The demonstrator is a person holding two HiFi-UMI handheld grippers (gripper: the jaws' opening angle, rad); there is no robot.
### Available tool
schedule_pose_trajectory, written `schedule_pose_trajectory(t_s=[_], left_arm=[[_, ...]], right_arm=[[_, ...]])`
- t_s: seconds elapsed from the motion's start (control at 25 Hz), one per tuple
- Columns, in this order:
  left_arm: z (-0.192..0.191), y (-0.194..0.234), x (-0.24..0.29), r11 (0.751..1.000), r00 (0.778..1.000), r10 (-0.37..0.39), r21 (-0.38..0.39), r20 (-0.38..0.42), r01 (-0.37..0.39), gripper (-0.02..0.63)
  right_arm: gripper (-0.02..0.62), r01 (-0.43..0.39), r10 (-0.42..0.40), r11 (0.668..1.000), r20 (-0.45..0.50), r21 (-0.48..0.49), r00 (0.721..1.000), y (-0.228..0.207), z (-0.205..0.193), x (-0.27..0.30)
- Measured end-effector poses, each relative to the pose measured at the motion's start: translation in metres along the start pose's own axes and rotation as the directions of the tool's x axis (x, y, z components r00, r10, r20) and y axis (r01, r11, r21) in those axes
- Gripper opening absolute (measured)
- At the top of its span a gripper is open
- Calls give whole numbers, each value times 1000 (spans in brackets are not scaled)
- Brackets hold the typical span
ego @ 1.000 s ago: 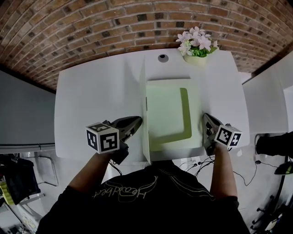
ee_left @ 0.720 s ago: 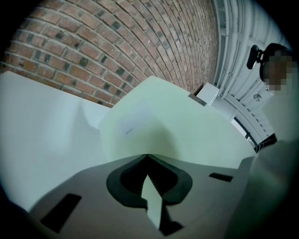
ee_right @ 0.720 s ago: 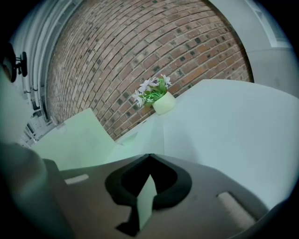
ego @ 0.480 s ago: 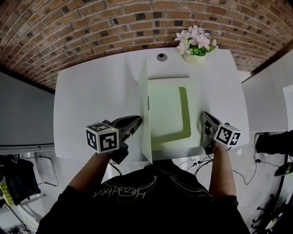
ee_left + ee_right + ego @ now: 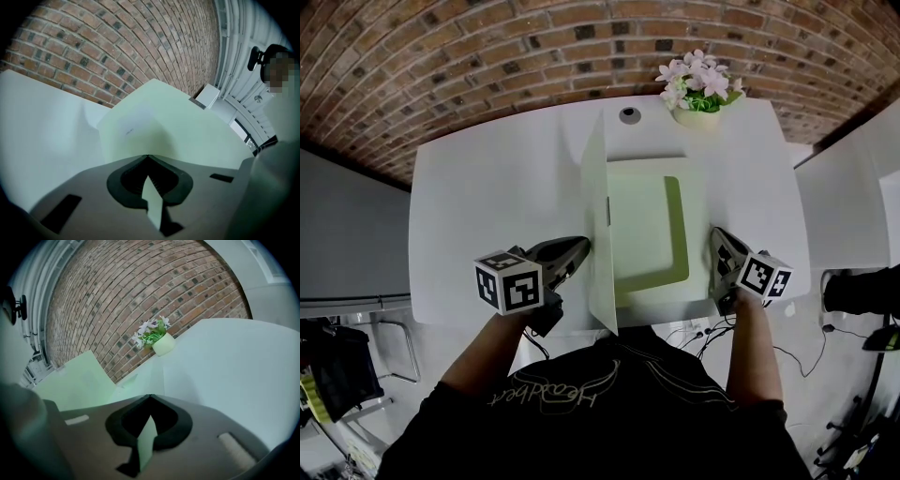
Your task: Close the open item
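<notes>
A pale green folder (image 5: 647,230) lies open on the white table (image 5: 497,206). Its cover (image 5: 600,225) stands almost upright along the left side of the base. My left gripper (image 5: 578,251) is shut on the cover's lower edge; in the left gripper view the cover (image 5: 164,131) fills the middle and a thin green edge sits between the jaws of the gripper (image 5: 149,158). My right gripper (image 5: 718,251) is shut on the base's right edge, where the same green edge shows between the jaws of the gripper (image 5: 150,398).
A pot of pink flowers (image 5: 698,89) stands at the table's far edge, next to a round cable hole (image 5: 628,114). A brick wall (image 5: 487,56) runs behind. Another white table (image 5: 848,202) stands to the right. The flowers (image 5: 152,333) also show in the right gripper view.
The cover has swung a little further right over the base, its near corner shifting right. The right gripper has edged slightly left. The left gripper has barely moved.
</notes>
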State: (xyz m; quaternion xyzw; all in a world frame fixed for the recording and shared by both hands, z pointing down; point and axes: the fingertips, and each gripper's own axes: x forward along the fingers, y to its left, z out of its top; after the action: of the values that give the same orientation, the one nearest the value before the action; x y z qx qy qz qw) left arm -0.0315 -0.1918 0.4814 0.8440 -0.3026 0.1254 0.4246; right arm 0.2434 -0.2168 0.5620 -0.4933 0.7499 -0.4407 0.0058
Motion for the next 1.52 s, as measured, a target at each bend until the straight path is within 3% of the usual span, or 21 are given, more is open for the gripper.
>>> schedule_pose_trajectory(t_s=[1.52], left_arm=[[-11,31,-21,995,996,84,-49,18,-83,2]], right_arm=[[3,-129,125,991,-110,-21,986,59,-40,39]])
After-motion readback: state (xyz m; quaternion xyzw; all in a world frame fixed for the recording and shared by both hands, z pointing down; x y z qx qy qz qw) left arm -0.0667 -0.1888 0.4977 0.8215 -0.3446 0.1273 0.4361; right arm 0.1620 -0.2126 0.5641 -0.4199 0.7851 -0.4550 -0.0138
